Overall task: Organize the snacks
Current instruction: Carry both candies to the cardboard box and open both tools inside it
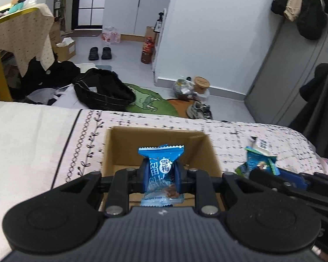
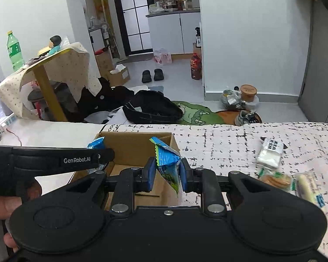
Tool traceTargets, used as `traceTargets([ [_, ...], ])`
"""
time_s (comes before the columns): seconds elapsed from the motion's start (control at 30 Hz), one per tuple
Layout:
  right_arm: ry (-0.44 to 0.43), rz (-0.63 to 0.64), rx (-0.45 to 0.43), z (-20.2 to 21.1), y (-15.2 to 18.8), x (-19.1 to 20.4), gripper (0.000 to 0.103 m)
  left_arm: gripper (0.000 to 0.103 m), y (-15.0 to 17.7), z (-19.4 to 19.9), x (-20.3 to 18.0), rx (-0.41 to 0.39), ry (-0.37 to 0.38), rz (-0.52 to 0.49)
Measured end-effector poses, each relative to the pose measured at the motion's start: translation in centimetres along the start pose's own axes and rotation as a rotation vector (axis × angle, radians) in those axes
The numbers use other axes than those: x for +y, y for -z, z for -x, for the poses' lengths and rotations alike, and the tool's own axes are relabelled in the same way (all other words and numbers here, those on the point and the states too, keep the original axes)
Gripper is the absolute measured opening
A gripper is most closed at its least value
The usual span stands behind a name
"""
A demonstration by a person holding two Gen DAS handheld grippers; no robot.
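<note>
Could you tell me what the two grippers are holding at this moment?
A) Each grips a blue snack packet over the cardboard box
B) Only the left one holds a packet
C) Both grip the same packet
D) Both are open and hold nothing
A: the left gripper clamps a blue plum packet and the right gripper clamps a blue-green packet, both over the cardboard box.

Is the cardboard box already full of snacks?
No. In the left wrist view the cardboard box shows bare walls and floor, and the blue snack packet is pinched in the left gripper above it.
</note>
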State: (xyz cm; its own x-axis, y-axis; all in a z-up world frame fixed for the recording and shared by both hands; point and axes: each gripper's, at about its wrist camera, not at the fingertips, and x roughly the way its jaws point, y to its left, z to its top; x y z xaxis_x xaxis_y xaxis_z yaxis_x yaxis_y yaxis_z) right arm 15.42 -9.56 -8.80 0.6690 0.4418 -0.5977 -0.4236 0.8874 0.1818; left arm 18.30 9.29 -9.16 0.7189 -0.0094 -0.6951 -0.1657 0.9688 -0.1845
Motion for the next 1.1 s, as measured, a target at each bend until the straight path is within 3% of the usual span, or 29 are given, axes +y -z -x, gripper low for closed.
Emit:
traceTargets([
  [0.33, -0.014, -0.084, -0.014, -3.0, -0.1, -0.2, 0.023, 0.022, 0.4, -3.4, 1.6, 0.041, -0.011, -0.009],
  [0.57, -0.023, -0.061, -0.041, -4.2, -1.2, 1.3, 0.023, 0.022, 0.4, -4.0, 2.8, 0.04, -0.009, 0.011],
  [0.77, -0.06, -0.032, -0.039, -5.6, -2.0, 2.7, 0.024, 0.033, 0.1, -3.2, 3.4, 0.002, -0.014, 0.062],
  [0.87, -0.088, -0.033, -0.036, -5.9, -2.4, 3.1, 0.035, 0.038, 0.1, -2.2, 3.5, -0.008, -0.023, 0.069],
  [0.93, -0.078, -0.037, -0.049, -5.5, -2.5, 3.0, 0.065, 0.038, 0.1, -1.7, 3.5, -0.006, -0.02, 0.073],
  [1.03, -0.065, -0.048, -0.059, -4.7, -2.4, 2.4, 0.068, 0.045, 0.0, -1.2, 3.2, 0.012, -0.029, 0.057],
  [1.1, -0.061, -0.061, -0.048, -4.4, -2.3, 1.8, 0.071, 0.056, 0.0, -0.9, 2.8, 0.018, -0.031, 0.056],
])
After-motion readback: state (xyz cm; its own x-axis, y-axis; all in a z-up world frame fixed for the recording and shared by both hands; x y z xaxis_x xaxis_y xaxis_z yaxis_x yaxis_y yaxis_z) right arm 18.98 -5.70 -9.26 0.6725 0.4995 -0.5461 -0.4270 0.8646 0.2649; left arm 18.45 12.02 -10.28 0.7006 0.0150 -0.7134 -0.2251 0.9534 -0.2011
